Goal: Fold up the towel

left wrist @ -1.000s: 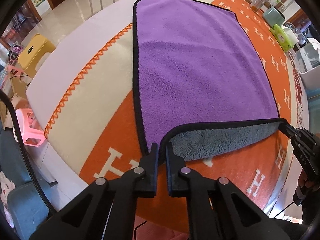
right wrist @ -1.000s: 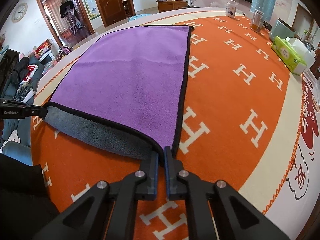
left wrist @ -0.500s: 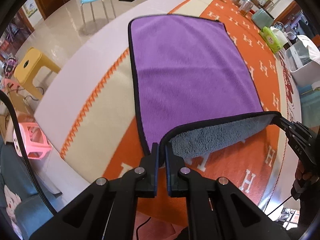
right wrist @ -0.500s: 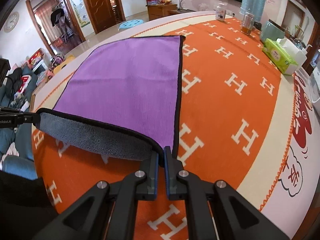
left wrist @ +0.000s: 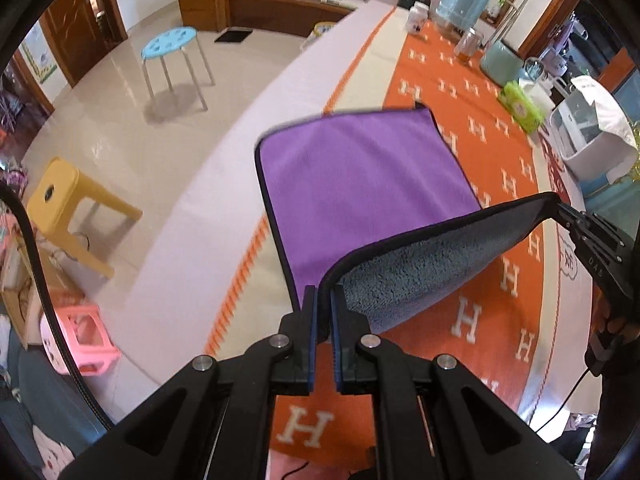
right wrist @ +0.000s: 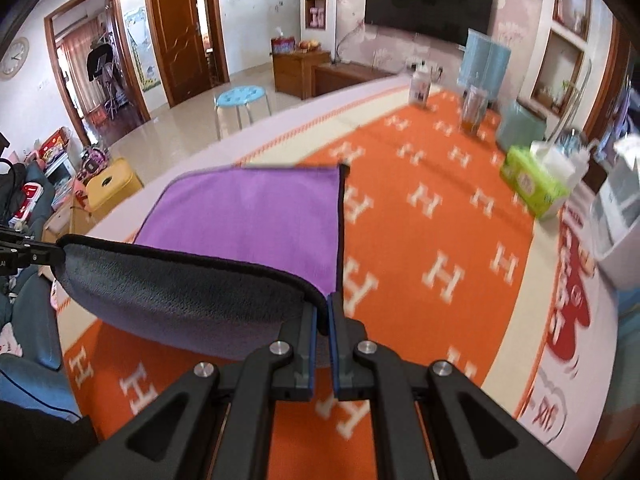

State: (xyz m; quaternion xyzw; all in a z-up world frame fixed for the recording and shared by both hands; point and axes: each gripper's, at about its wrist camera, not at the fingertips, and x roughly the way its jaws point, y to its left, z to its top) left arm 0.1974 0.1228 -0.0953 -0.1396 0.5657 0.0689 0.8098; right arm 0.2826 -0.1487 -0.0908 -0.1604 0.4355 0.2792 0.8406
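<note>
The towel (left wrist: 360, 184) is purple on top, grey underneath, with a black hem. It lies on the orange-patterned tablecloth (left wrist: 500, 160). My left gripper (left wrist: 324, 300) is shut on its near left corner. My right gripper (right wrist: 323, 308) is shut on its near right corner; it also shows in the left wrist view (left wrist: 560, 210). The near edge hangs lifted between them, grey underside (right wrist: 180, 292) facing me, while the far half (right wrist: 260, 208) rests flat on the table.
A green tissue pack (right wrist: 532, 184), white containers (left wrist: 588, 132), a jar (right wrist: 474, 114) and a bottle (right wrist: 420, 88) stand along the table's right and far side. Blue (left wrist: 172, 44), yellow (left wrist: 60, 200) and pink (left wrist: 80, 336) stools stand on the floor left.
Both grippers have risen and moved forward with the towel's near corners. The near edge has lifted off the table and more of the grey underside shows.
</note>
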